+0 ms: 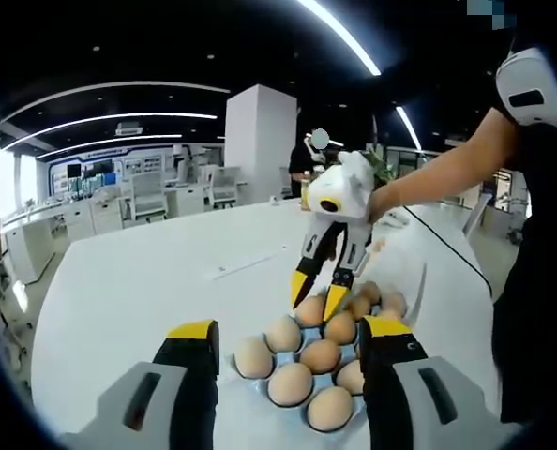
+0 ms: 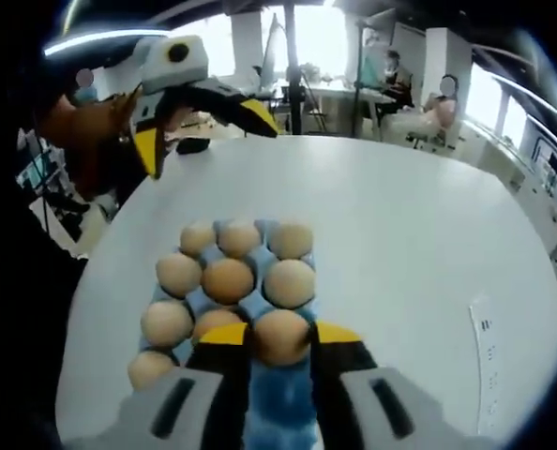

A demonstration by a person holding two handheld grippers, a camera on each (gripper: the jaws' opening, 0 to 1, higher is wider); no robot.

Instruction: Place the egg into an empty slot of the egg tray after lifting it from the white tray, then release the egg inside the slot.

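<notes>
An open-plan office with strip lights surrounds a round white counter [image 1: 147, 281], where a pale blue egg tray [image 2: 260, 305] sits nearly full of brown eggs. In the right gripper view, the right hand-held gripper [image 2: 278, 336] has its yellow-tipped jaws closed around a brown oval egg [image 2: 280, 336] at the tray's near edge. In the left gripper view, the left hand-held gripper [image 1: 288, 333] hangs wide open and empty beside the tray.
</notes>
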